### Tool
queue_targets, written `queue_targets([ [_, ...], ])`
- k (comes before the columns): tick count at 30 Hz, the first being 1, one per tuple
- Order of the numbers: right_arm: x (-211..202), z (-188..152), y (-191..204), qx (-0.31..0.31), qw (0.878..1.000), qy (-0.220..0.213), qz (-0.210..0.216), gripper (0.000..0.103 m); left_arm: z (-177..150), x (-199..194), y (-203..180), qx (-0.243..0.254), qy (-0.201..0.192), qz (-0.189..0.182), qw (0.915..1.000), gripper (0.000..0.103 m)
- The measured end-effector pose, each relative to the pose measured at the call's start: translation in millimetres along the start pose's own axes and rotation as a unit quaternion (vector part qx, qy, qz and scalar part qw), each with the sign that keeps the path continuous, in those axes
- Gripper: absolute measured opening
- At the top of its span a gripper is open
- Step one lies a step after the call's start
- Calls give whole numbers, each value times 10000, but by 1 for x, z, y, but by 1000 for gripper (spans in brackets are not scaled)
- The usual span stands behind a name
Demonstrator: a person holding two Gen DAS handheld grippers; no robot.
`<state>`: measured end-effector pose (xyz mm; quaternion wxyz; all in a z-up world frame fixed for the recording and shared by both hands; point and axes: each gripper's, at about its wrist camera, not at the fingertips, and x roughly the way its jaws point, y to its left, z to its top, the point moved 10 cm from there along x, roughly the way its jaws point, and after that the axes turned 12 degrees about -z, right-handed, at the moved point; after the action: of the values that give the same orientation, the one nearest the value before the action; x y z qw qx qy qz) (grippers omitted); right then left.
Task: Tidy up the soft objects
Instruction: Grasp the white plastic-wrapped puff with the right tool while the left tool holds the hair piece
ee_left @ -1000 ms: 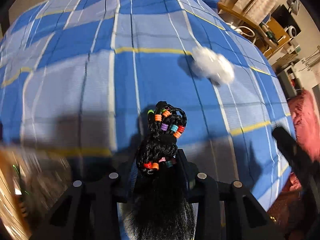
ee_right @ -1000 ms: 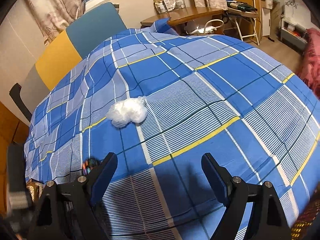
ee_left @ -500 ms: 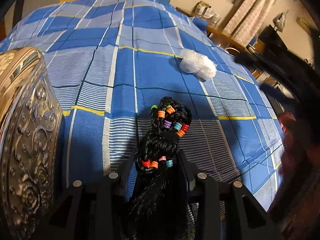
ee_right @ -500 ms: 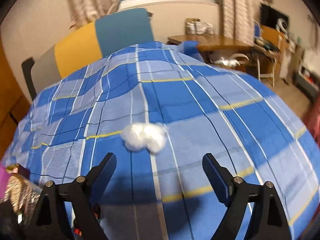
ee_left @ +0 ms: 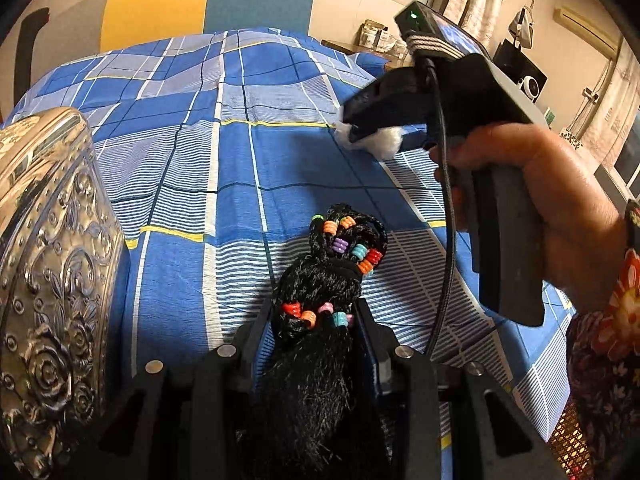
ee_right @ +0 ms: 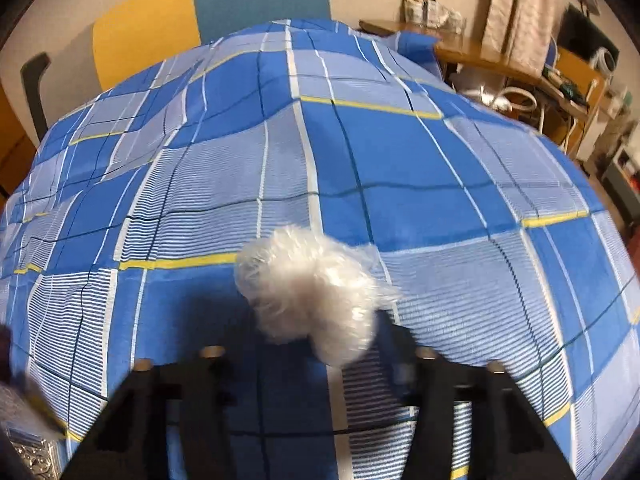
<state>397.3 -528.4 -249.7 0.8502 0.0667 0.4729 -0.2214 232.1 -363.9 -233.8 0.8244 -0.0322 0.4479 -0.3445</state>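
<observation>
My left gripper [ee_left: 316,320] is shut on a black hair bundle with coloured beads [ee_left: 340,256] and holds it above the blue plaid bedspread [ee_left: 192,184]. A white fluffy ball [ee_right: 312,296] lies on the bedspread between the fingers of my right gripper [ee_right: 316,344], which has closed in around it; the image is blurred. In the left wrist view the right gripper [ee_left: 380,120] reaches down over the same white ball [ee_left: 376,142], held by a hand.
An embossed silver metal box [ee_left: 48,272] stands at the left, close to my left gripper; its corner shows in the right wrist view [ee_right: 32,456]. A yellow and teal headboard [ee_right: 208,8] is behind. A wooden desk [ee_right: 500,64] stands at the right.
My right gripper has moved forward and down onto the white ball and its fingers have narrowed around it. My left gripper, still holding the hair bundle, has turned so the silver box is nearer.
</observation>
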Motion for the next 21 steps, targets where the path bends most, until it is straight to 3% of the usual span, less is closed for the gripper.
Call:
queue_targets([
  [3, -9, -9, -8, 172, 9996, 63, 212, 33, 0, 0, 0, -5, 4, -1, 10000, 38],
  [9, -56, -41, -36, 517, 9977, 107, 424, 32, 0, -1, 1, -252, 89, -75, 9996, 40],
  [13, -88, -76, -61, 1168, 9914, 281, 518, 32, 1, 1, 1, -373, 236, -92, 9990, 42],
  [15, -106, -91, -66, 1399, 9883, 125, 590, 32, 2, 2, 1, -438, 292, -70, 9986, 41],
  [21, -117, -104, -55, 1214, 9900, -125, 706, 32, 0, -4, -1, -544, 433, -87, 9975, 34],
])
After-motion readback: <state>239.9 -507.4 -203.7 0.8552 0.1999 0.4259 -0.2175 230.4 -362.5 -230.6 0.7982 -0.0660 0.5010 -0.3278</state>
